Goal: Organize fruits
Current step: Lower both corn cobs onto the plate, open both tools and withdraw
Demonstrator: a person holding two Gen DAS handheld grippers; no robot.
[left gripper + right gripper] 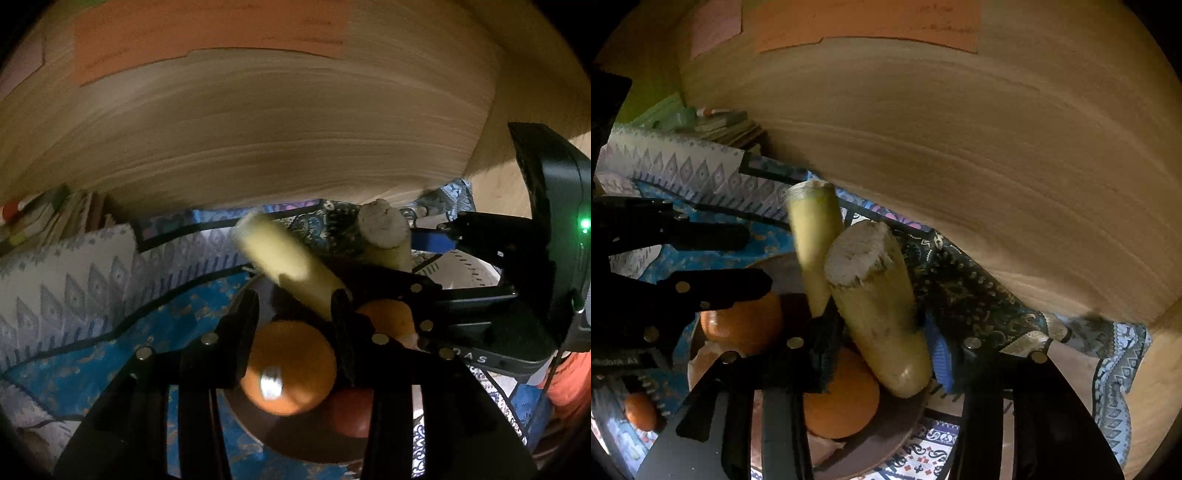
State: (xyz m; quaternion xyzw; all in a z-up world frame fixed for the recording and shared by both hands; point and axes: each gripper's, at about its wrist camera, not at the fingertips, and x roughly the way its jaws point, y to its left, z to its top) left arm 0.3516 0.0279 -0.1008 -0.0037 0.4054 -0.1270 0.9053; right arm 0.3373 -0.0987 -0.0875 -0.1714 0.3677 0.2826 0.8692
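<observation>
Fingers [827,343] of your right gripper [882,350] clasp the pale-green cut cane stalk [879,314] above the brown plate [886,435] of oranges; lower it gently beside the left gripper's [295,321] similarly clasped stalk [291,269].

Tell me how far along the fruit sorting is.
Done: two oranges and a red fruit sit on the brown plate. In hand: the right gripper's fingers hold the thick stalk; the thin stalk leans by the left gripper, grip unclear. Left: both stalks, plus a stray orange off the plate.
</observation>
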